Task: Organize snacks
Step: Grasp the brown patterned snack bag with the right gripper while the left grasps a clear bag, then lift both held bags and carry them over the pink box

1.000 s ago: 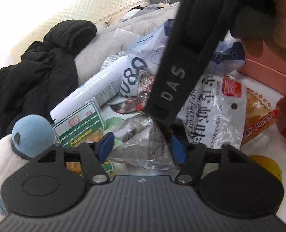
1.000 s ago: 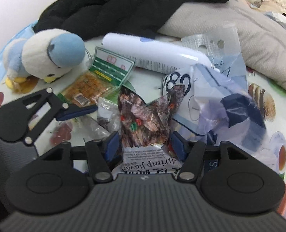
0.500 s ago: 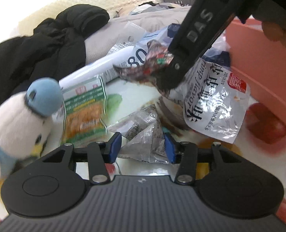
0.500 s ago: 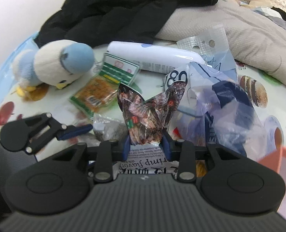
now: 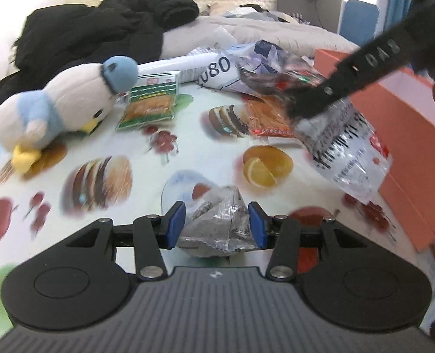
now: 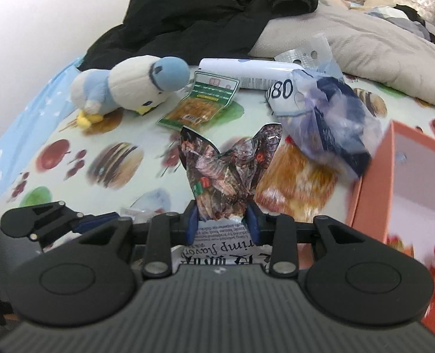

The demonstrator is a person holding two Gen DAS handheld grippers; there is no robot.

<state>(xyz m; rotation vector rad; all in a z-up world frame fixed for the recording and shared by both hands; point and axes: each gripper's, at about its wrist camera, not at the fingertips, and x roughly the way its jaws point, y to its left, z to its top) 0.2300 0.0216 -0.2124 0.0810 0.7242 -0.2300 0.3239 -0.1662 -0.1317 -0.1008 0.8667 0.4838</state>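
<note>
My left gripper [image 5: 217, 225] is shut on a small clear crinkled snack packet [image 5: 217, 223], held above the fruit-print tablecloth [image 5: 100, 176]. My right gripper [image 6: 222, 220] is shut on a dark brown printed snack packet [image 6: 226, 170], and a clear shrimp-flavour bag [image 6: 217, 253] hangs with it. In the left wrist view the right gripper [image 5: 308, 108] carries that clear bag [image 5: 346, 150] beside the open pink box [image 5: 408, 135]. A green packet of orange snacks [image 6: 202, 103] and an orange packet [image 5: 270, 117] lie on the cloth.
A blue-and-white plush bird [image 5: 61, 103] lies at the left. A white tube [image 6: 247, 70] and a crumpled blue-white bag marked 80 [image 6: 320, 106] lie at the back. A black jacket [image 6: 211, 8] and grey bedding [image 6: 379, 44] lie behind. The pink box [image 6: 408, 182] stands at the right.
Both grippers have pulled back from the pile, each carrying its packet. The right gripper has swung its packets right, toward the pink box. The left gripper's packet is lifted off the cloth.
</note>
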